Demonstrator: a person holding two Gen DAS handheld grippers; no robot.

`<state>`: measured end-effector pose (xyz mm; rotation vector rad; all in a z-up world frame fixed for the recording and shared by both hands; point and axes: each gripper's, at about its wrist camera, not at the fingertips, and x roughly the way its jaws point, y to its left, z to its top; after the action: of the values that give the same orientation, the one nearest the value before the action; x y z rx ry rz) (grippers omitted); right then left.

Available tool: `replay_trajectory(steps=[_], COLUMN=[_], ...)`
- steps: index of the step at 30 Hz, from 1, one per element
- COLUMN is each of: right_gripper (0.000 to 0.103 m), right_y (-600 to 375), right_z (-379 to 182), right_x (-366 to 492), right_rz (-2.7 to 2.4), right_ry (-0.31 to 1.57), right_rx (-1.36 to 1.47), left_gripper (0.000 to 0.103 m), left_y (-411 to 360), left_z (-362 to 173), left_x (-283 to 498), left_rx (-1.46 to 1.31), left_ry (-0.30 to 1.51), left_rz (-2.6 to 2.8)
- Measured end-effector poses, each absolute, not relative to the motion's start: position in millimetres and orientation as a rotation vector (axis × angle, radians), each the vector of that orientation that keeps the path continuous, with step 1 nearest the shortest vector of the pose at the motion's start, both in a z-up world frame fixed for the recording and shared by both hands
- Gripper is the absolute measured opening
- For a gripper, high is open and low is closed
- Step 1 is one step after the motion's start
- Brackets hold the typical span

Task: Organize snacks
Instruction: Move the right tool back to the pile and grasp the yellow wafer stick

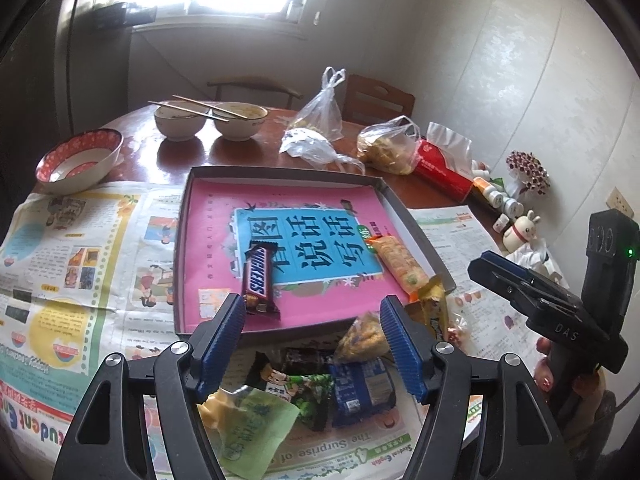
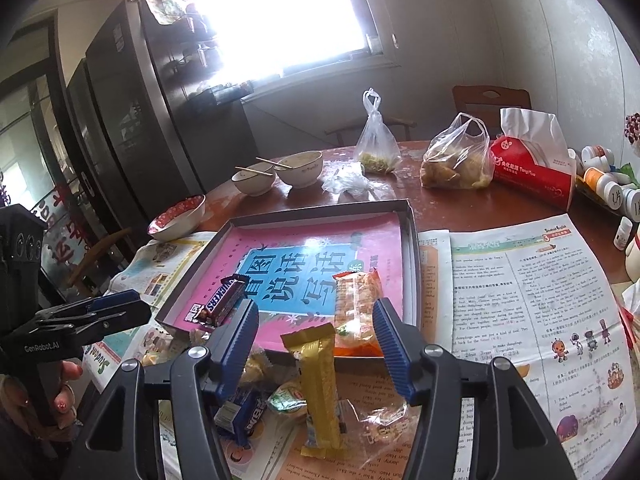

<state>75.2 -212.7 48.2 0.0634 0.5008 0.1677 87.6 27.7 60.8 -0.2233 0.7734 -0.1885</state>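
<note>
Two snacks sit in my tray (image 1: 416,224); both my grippers, left (image 1: 312,316) and right (image 2: 316,320), gape wide, holding nothing. Below, the pile (image 1: 320,384) overlaps, so I could pinch two wrappers, and the yellow bar (image 2: 320,384) leaning on the rim may slide.

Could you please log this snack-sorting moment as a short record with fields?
Tray contents: Snickers bar; orange snack pack
Tray: shallow box lined with a pink book cover
Unsorted pile: blue packet, green packet, yellow bar, on newspaper
Left tool: open, empty
Right tool: open, empty
</note>
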Motion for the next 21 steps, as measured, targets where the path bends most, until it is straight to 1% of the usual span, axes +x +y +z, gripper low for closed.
replay_trajectory(steps=[21], right_gripper=[0.059], right_y=[-206], right_z=[40], right_x=[60], right_rz=[0.176], right_ry=[0.525], right_rx=[0.023], left_gripper=[0.072], left_y=[-6], left_z=[50], left_x=[82], left_rx=[-0.134], left_ry=[0.825], left_rz=[-0.249])
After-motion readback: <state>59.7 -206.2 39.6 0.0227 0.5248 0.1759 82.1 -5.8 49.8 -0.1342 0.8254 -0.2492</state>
